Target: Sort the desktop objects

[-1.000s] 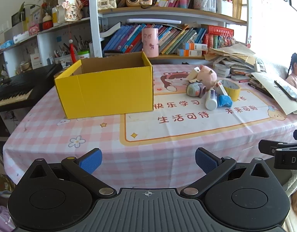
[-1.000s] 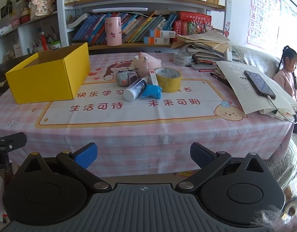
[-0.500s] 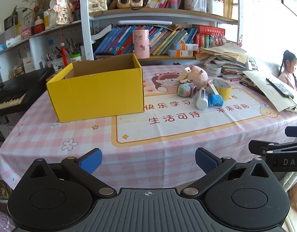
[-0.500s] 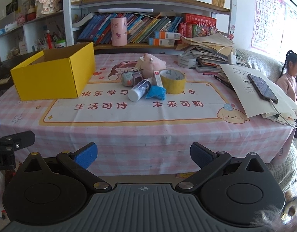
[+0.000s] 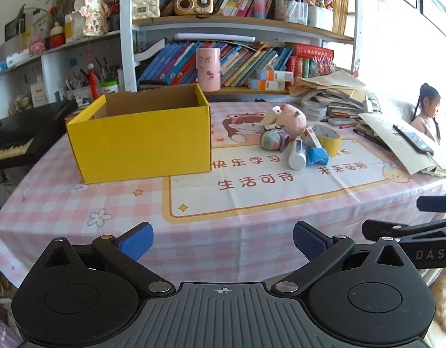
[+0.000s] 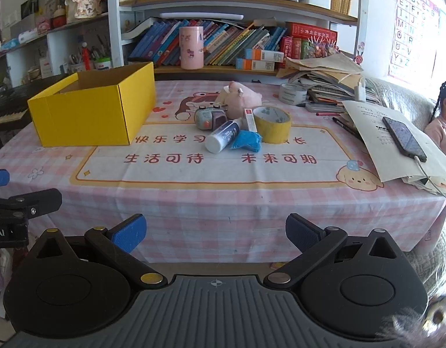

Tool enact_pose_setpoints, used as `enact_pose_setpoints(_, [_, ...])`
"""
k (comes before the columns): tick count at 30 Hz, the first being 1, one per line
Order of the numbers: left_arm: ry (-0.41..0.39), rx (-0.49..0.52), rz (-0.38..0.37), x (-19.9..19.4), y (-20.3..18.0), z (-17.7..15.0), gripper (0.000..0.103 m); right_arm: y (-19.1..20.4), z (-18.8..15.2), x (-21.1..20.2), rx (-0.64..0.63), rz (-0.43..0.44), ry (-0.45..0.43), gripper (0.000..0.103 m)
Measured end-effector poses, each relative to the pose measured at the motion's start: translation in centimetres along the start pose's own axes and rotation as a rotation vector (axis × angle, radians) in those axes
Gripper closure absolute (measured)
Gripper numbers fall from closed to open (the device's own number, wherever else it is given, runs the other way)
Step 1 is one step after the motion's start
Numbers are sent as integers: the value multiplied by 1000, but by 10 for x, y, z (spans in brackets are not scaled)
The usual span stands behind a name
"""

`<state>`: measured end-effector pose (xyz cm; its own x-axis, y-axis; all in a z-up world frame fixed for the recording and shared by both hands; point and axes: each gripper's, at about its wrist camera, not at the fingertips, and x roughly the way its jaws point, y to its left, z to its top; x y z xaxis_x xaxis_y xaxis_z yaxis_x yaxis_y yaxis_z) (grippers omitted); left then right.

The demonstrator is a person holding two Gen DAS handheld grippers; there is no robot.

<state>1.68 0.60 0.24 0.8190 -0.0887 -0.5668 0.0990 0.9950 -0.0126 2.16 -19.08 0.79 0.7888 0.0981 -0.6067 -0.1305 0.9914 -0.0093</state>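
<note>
An open yellow cardboard box (image 5: 141, 142) (image 6: 92, 113) stands on the left of the pink checked tablecloth (image 5: 223, 211) (image 6: 223, 203). To its right lies a small heap: a pink pig toy (image 5: 292, 120) (image 6: 241, 97), a grey toy camera (image 5: 272, 140) (image 6: 208, 117), a white bottle (image 5: 297, 154) (image 6: 223, 139), a blue lump (image 5: 317, 156) (image 6: 246, 140), a roll of yellow tape (image 5: 328, 136) (image 6: 273, 124) and a small red-and-white box (image 6: 250, 119). My left gripper (image 5: 221, 242) and right gripper (image 6: 215, 232) are both open and empty at the table's near edge, well short of the heap.
A bookshelf (image 5: 237, 58) with a pink cup (image 5: 208, 69) lines the back. Papers with a phone (image 6: 404, 137) cover the table's right side, beside a stack of books (image 6: 324, 84). A seated child (image 6: 443, 127) is at far right. A keyboard (image 5: 17, 139) sits left.
Both grippers have risen and come a little nearer the table; the box and heap sit lower and larger in view. Both stay open and nothing on the table has moved.
</note>
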Motion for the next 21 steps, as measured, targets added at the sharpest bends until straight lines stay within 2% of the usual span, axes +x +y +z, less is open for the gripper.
enact_pose_setpoints(21, [25, 15, 0, 0, -2, -3, 0, -6, -2, 0, 40, 36, 8, 0])
